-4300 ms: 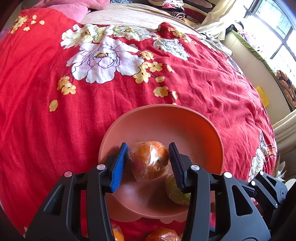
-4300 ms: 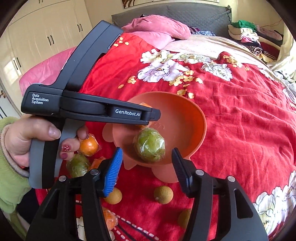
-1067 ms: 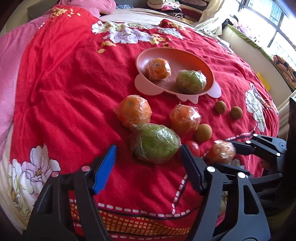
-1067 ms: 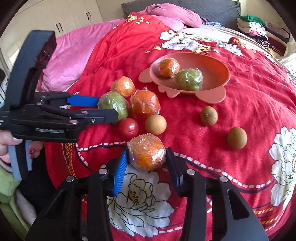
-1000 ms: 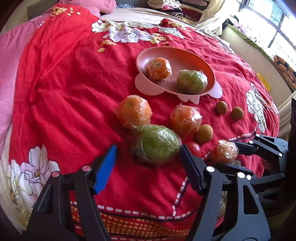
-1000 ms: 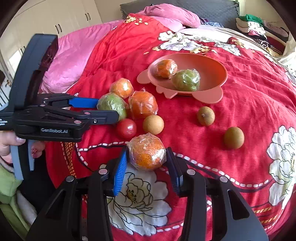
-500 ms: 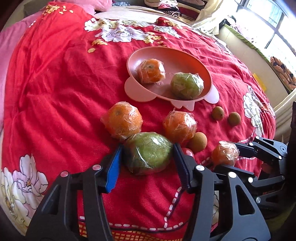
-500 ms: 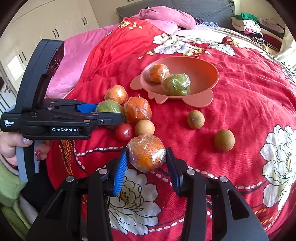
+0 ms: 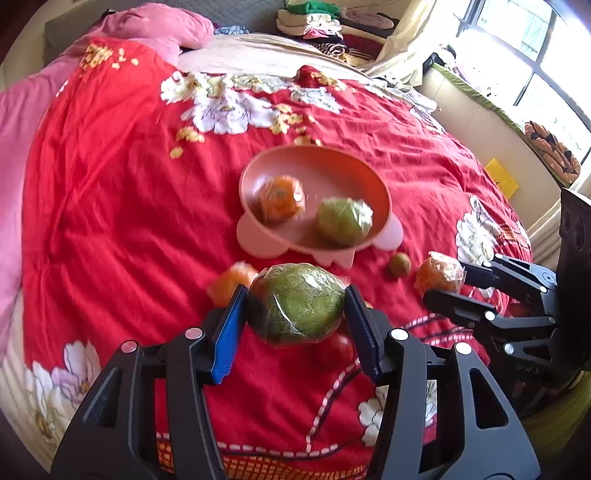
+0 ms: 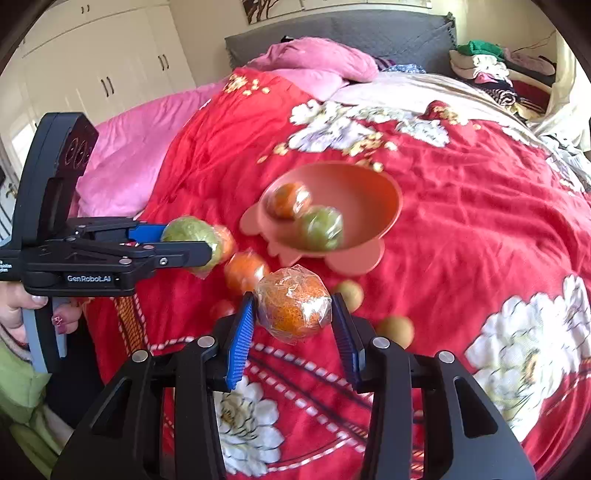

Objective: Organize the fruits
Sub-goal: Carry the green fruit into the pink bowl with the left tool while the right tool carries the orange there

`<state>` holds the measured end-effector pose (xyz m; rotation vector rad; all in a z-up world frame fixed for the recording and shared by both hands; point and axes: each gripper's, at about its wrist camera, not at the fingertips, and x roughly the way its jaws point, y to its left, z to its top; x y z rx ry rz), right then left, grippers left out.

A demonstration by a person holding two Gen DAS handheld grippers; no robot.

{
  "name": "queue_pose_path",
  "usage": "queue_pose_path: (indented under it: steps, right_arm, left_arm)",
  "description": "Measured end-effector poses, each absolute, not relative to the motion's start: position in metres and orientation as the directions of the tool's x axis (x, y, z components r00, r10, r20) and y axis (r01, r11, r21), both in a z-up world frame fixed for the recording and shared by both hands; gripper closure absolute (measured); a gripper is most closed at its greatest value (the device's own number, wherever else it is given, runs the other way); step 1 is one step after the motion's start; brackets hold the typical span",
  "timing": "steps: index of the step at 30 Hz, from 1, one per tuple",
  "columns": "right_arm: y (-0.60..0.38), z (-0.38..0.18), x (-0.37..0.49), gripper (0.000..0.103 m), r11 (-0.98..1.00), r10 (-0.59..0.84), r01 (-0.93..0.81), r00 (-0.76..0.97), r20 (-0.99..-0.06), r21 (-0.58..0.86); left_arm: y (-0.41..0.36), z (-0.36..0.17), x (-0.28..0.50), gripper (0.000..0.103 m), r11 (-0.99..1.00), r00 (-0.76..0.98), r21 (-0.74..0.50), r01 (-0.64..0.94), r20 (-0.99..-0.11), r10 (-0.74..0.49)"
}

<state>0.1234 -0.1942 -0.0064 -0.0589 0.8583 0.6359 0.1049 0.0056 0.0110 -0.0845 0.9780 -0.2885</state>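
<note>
Left wrist view is showing the left gripper point(image 9: 295, 314) pinching a film-wrapped green fruit point(image 9: 297, 302) before the pink scalloped bowl point(image 9: 380, 192), while only the right wrist view is showing the right gripper point(image 10: 293, 332) clamping a film-wrapped orange point(image 10: 293, 308) head-on.

A wrapped green fruit point(image 9: 297, 302) and a wrapped orange point(image 10: 293, 302) are lifted; 2 wrapped fruits sit in the pink bowl point(image 9: 354, 162).

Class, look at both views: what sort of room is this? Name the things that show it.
Most likely a bedroom: a bed under a red floral quilt, a pink pillow against a grey headboard, and white wardrobe doors.
</note>
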Motion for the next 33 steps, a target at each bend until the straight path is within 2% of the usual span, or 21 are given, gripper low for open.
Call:
queue_pose_path:
  steps: [17,33]
  right_arm:
    - [-0.205,0.002,0.182,0.063,0.843,0.464,-0.509,0.522,-0.716,0.175]
    - [-0.185,-0.015,0.234,0.063,0.836,0.456,-0.520,0.477,-0.752,0.177]
  left_arm:
    - [-0.024,0.000,0.168,0.059,0.960,0.487,-0.150,0.235,-0.837,-0.251]
    - [-0.023,-0.017,0.189,0.059,0.962,0.468,-0.155,0.227,-0.849,-0.247]
